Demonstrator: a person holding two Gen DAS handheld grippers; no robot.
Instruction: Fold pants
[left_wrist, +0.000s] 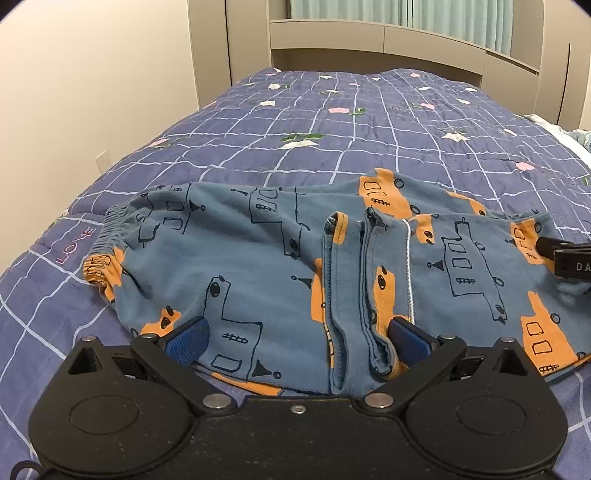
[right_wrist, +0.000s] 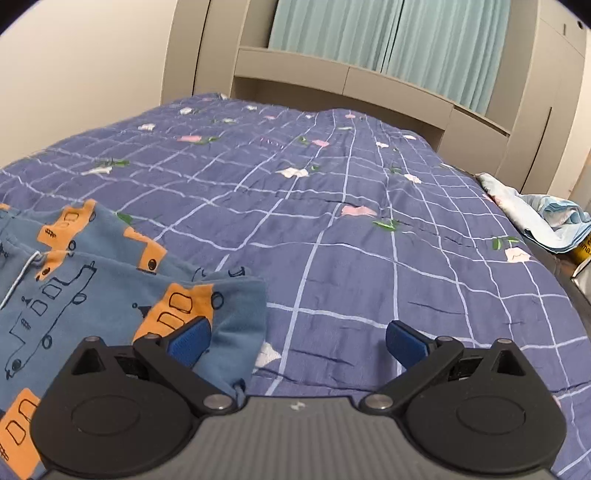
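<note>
Blue pants (left_wrist: 258, 266) with orange and outlined vehicle prints lie folded on the bed, waistband at the left, leg cuffs lying on top near the middle. My left gripper (left_wrist: 297, 338) is open just above the pants' near edge, its blue pads either side of the cuffs. My right gripper (right_wrist: 297, 341) is open over the pants' right corner (right_wrist: 229, 314), left pad above the cloth, right pad above the quilt. The right gripper's tip (left_wrist: 565, 254) shows at the right edge of the left wrist view.
A purple checked quilt (right_wrist: 369, 240) with flower prints covers the bed. A beige headboard shelf (right_wrist: 332, 81) and teal curtains stand behind. A light blue cloth bundle (right_wrist: 546, 218) lies at the bed's right edge. A wall runs along the left.
</note>
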